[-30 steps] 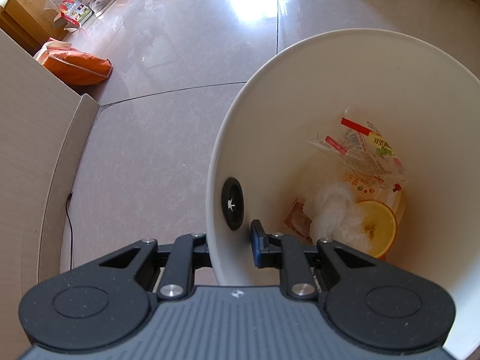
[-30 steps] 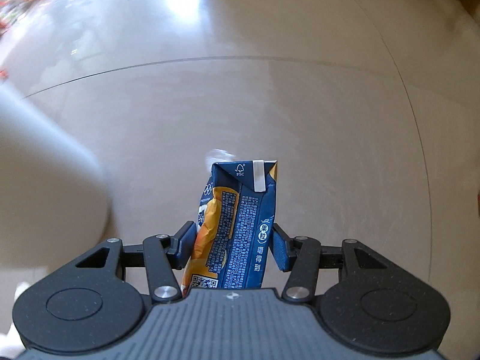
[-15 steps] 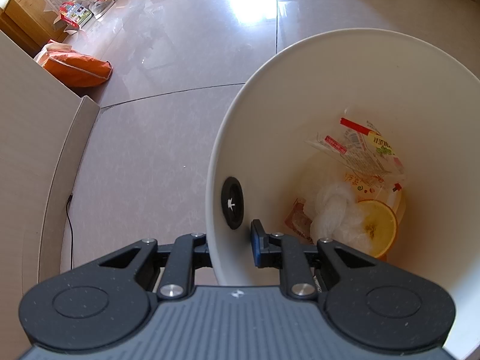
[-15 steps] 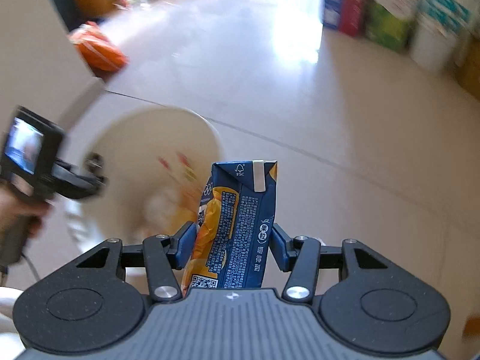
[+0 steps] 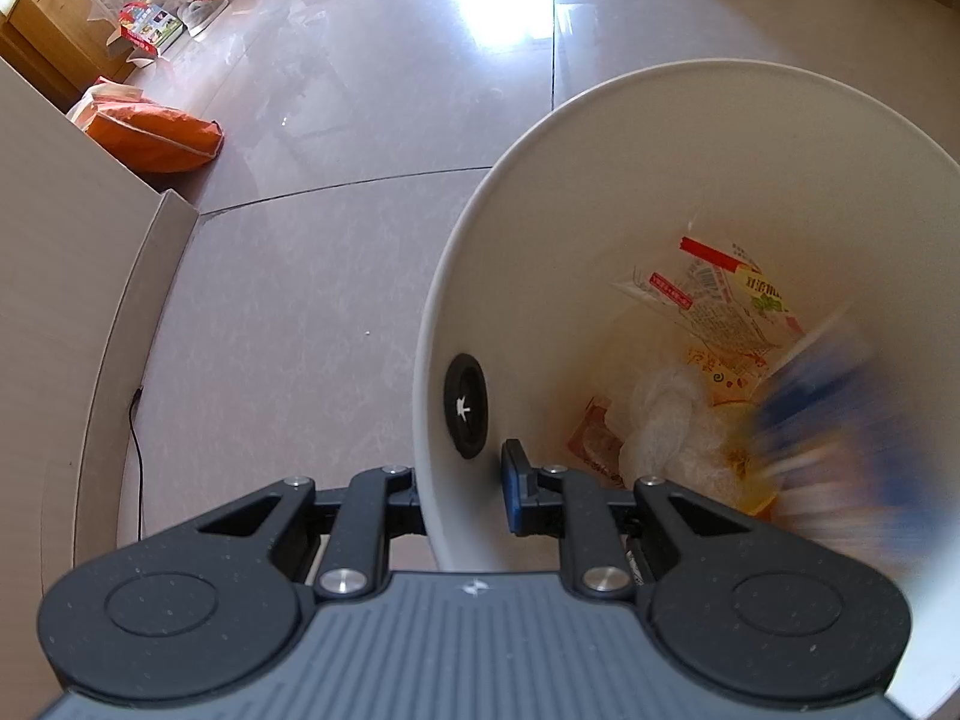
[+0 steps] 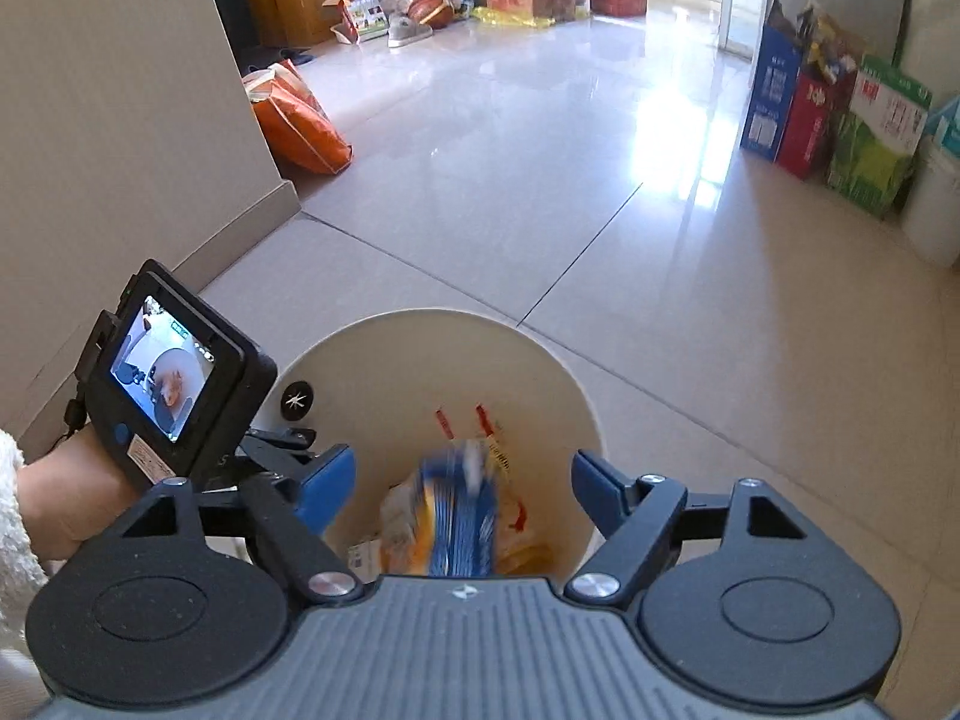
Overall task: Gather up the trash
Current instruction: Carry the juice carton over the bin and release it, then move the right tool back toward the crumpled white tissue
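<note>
Carton (image 6: 459, 516) left right gripper (image 6: 462, 480), dropping blurred into bin (image 6: 591, 420) | jaws opening, nothing between | left gripper (image 5: 462, 489) clamps rim | next: find more trash

Sunlit glossy tiled floor (image 6: 540, 192), beige wall (image 6: 108, 120), boxes (image 6: 840, 114) alongside.
</note>
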Motion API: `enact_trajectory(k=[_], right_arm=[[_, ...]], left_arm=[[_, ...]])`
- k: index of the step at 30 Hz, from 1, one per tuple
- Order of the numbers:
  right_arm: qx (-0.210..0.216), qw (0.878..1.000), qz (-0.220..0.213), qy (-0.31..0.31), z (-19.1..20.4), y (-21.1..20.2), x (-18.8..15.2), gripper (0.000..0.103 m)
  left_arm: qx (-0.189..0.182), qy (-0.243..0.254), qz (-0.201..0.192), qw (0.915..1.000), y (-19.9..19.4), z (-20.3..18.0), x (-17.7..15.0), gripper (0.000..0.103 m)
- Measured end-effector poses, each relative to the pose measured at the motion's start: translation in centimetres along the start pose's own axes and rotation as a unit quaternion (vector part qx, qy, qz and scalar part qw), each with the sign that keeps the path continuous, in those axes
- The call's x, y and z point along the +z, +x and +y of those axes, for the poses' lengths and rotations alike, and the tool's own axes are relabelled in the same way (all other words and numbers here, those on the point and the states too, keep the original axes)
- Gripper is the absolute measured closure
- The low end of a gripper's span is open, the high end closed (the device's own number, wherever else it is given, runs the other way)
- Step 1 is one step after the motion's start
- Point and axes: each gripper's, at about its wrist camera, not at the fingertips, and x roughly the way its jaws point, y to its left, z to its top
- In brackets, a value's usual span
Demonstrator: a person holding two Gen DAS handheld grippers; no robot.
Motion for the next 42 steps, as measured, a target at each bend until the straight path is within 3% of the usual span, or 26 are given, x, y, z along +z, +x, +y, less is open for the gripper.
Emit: enact_trajectory(k=[10,19,30,38,42], right_arm=[[-0.02,0.999,-0.019,0.04,-2.5,0.6,-1.1,0.014],[-0.073,0.993,-0.043,0.082,-8.2,1.3,-5.7,0.011],[-0.124,0.986,-0.013,0.114,-12.8,10.0,-16.3,0.01],[-0.158,0.976,0.046,0.144,-15.6,17.1,-22.5,0.024],[-0.167,0.97,0.059,0.169,-16.9,19.8,-23.3,0.029]], left_arm=[[0.0,-0.002,0.001,1.0,0.0,0.1,0.0,0.085],[0.001,-0.001,0.001,1.0,0.0,0.0,0.0,0.085],[0.001,-0.002,0.001,1.0,0.0,0.0,-0.1,0.085],[-0.001,-0.006,0.001,1.0,0.0,0.2,-0.1,0.085],[0.0,-0.006,0.0,1.0,0.0,0.1,-0.1,0.085]])
